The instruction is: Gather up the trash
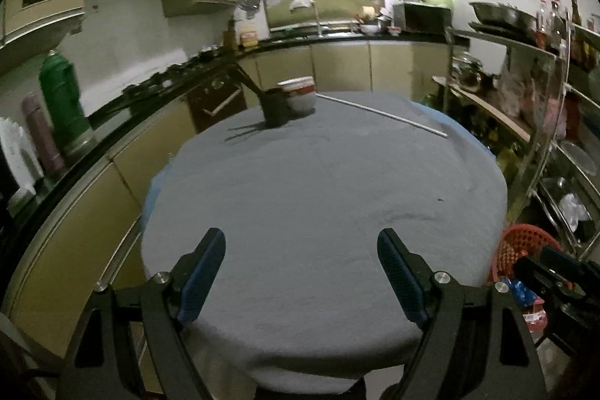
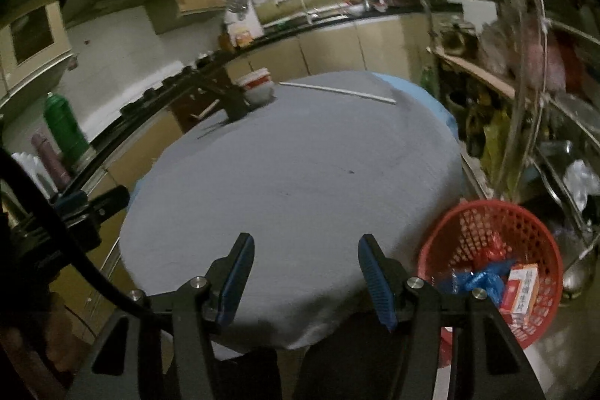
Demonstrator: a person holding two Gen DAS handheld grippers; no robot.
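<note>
Red basket — beside right claw

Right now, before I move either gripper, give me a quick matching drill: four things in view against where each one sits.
Things:
1. red basket
2. white stick
3. red and white box
4. green flask

Places:
A. far part of the table
B. on the floor, right of the table
C. counter at left
D. inside the basket

Pairs: 1-B, 2-A, 3-D, 4-C
</note>
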